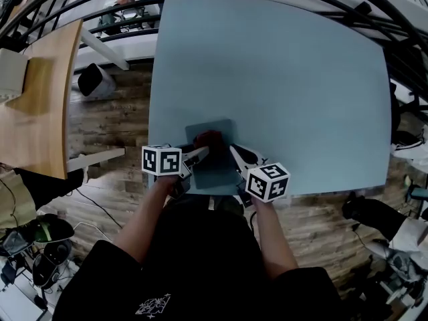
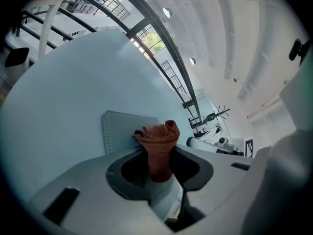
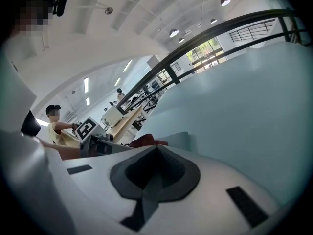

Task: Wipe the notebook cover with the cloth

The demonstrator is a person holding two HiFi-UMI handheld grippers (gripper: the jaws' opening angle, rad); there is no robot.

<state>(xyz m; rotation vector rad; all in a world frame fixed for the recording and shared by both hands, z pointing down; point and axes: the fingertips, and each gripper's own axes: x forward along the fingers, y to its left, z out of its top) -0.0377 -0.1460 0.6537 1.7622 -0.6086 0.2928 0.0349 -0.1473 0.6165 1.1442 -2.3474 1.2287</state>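
Observation:
A grey notebook (image 1: 215, 166) lies near the front edge of the pale blue table (image 1: 281, 79). A dark red cloth (image 1: 208, 139) rests on its far part. My left gripper (image 1: 202, 153) comes in from the left and is shut on the cloth (image 2: 157, 143), which bunches up above the jaws (image 2: 159, 169). The notebook's stitched corner (image 2: 120, 129) shows beyond it. My right gripper (image 1: 235, 154) sits over the notebook's right side with its jaws shut (image 3: 155, 155) and nothing visible between them. The cloth (image 3: 145, 141) and a notebook edge (image 3: 178, 138) peek over the right gripper's jaws.
A wooden desk (image 1: 40, 105) stands at the left across a strip of wood floor (image 1: 114, 119). Dark railings (image 1: 374, 12) arc behind the table. Chairs and cables lie on the floor at both lower sides. The table stretches wide beyond the notebook.

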